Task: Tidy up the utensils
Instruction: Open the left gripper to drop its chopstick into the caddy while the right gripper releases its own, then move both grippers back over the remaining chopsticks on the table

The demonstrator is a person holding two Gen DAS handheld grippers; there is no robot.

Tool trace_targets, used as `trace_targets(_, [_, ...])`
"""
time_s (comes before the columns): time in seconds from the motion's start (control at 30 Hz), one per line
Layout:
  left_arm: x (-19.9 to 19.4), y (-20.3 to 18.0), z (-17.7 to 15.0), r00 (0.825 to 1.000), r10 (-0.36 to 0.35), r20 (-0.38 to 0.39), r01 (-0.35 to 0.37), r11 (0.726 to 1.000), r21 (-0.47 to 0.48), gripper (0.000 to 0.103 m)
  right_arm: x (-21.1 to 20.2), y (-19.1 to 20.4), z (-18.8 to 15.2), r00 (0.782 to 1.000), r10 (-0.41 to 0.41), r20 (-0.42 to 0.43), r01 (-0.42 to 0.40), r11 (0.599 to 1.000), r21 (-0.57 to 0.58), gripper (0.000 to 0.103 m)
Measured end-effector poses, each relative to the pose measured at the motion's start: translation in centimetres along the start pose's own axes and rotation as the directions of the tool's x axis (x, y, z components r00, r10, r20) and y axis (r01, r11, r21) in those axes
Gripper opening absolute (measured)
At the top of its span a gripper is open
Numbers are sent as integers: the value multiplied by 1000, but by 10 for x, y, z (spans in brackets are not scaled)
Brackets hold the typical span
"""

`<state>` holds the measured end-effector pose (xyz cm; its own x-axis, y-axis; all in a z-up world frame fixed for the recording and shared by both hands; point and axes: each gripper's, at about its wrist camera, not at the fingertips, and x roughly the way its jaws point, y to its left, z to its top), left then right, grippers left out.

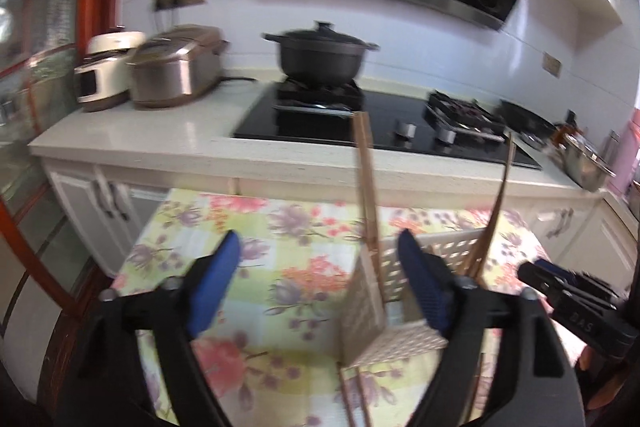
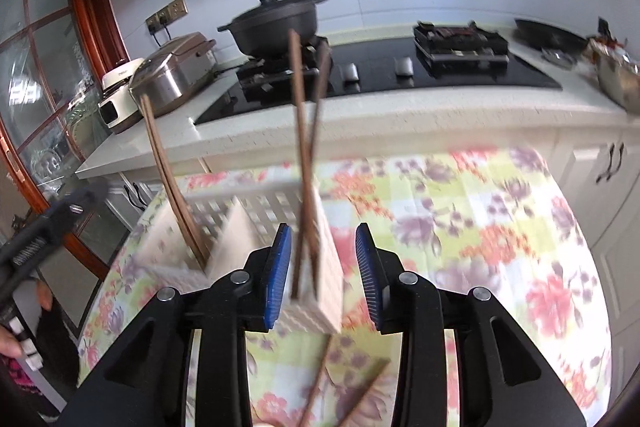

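Left gripper (image 1: 316, 283), black frame with blue-padded fingers: released, pads spread wide, nothing between them but flowered cloth. Right pad overlapping the near side of the white perforated plastic utensil basket (image 1: 400, 311); contact not determinable.

Right gripper (image 2: 324, 275), same build: released, pads parted, standing either side of the basket's near corner (image 2: 320, 307); neither pad seen pressing on it. Pair of brown wooden chopsticks (image 2: 304, 163) upright in that compartment, rising between the pads toward 12 o'clock, tips slightly crossed. Second pair of brown chopsticks (image 2: 168, 187) in the far compartment, leaning toward 11 o'clock.

Basket on round table with pastel floral tablecloth (image 1: 280, 247). Two more brown chopsticks (image 2: 340, 387) lying flat on the cloth at 6 o'clock of the basket, partly hidden under the gripper frame.

Background at 12 o'clock: white countertop (image 1: 140, 131), black glass gas hob (image 1: 320, 119) bearing a black lidded pot (image 1: 320, 55); silver rice cooker (image 1: 176, 67) at 10 o'clock. Heavy motion blur in both views.
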<state>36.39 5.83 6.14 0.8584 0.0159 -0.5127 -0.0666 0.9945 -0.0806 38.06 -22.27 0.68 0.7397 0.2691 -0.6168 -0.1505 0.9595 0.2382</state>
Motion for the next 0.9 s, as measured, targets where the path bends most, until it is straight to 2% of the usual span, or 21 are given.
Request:
trace_targets(0.07, [-12,9,-17,998,56,37,-56,998,-19,97,2,-6,-17,1000,-9,-16,9,1000,5,34])
trace_targets(0.13, [-17,16,-34,995,92,45,-92,996,-14,98,3,-12,-35,999,-25,-30,25,1000,6,34])
trace_targets(0.3, [-15,21,-79,988,151,-13,-151,988,29,98,12,-20,-78,994,-64,-86,65,998,12,34])
trace_targets(0.57, [-18,18,-130,986,155,-62,-152,987,45,98,11,-17,-119,989,-103,-107,104,995,1,34])
trace_targets(0.8, [-15,19,-160,983,140,-118,-137,990,36,98,9,-15,-133,986,-124,-109,125,992,6,34])
trace_targets(0.9, [-13,18,-168,982,138,-132,-134,990,41,98,14,-13,-136,982,-133,-136,135,991,5,34])
